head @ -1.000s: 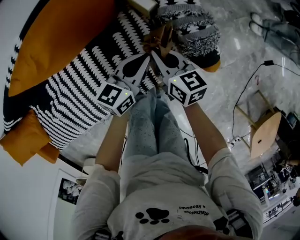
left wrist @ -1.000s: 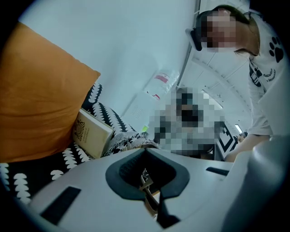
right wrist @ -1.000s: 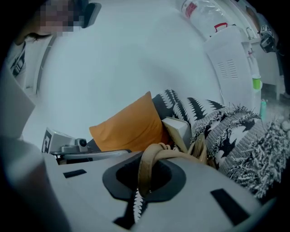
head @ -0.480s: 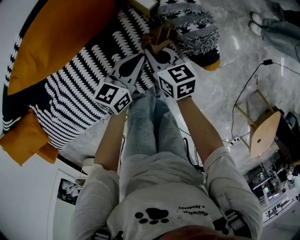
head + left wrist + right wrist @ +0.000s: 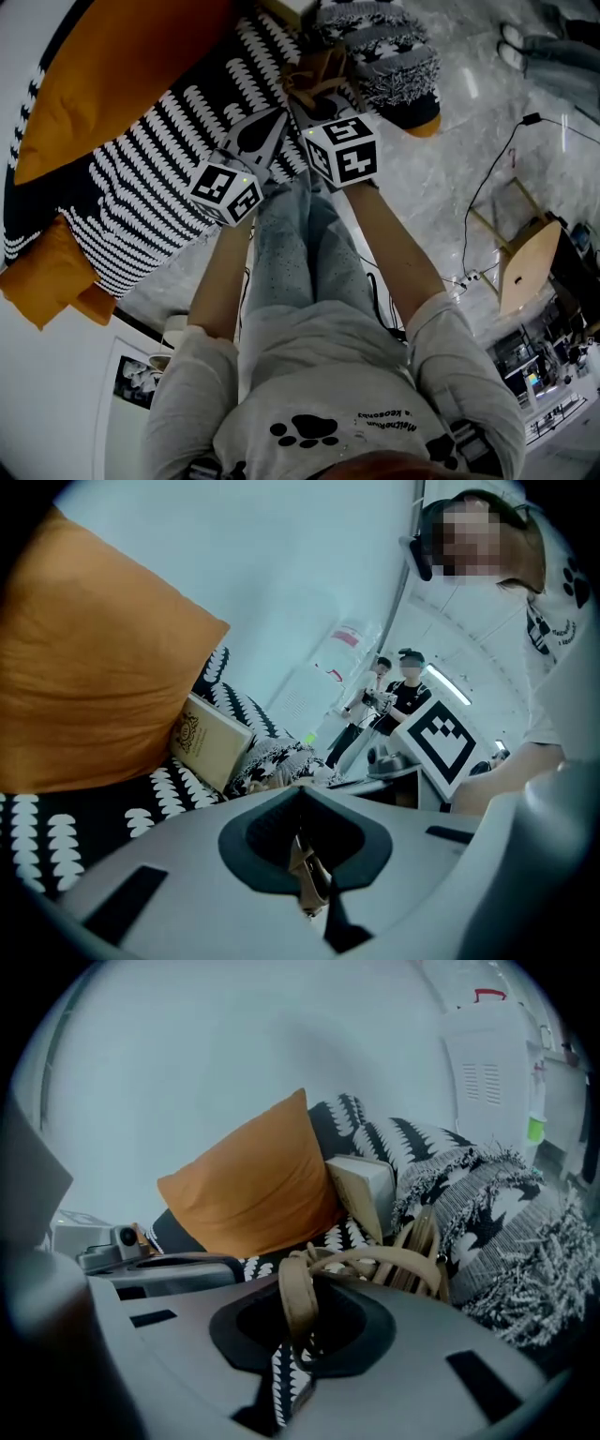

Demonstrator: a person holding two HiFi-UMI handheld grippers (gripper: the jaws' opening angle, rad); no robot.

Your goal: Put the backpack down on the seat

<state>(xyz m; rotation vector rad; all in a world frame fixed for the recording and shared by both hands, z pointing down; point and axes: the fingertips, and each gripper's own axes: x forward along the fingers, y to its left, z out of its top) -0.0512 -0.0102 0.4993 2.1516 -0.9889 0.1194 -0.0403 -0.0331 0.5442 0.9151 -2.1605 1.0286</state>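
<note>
"Head view first: where is the backpack (image 5: 375,56) from the claws?"

"It lies beyond both of them, a little to the right side, at the far end of the seat (image 5: 159,178). Its tan strap (image 5: 317,73) runs back from the bag toward the person. The right claw (image 5: 302,101) is the nearer one; the left claw (image 5: 279,117) is just beside it."

"Do they hold something?"

"Yes. In the left gripper view the left claw (image 5: 302,803) is closed, and a thin piece of the strap (image 5: 307,883) is pinched in it. In the right gripper view the right claw (image 5: 305,1283) is closed too, with a loop of the strap (image 5: 295,1312) in its mouth."

"Is the bag already down?"

"I think nearly, but I cannot tell if its full weight is on the seat. So the coming move is downward and a little forward."

"What does one view add?"

"Only the right gripper view shows the backpack (image 5: 506,1213) from the side, just beside a book (image 5: 361,1185) and an orange cushion (image 5: 253,1176). From the head view the straps cover the contact with the seat."
</note>
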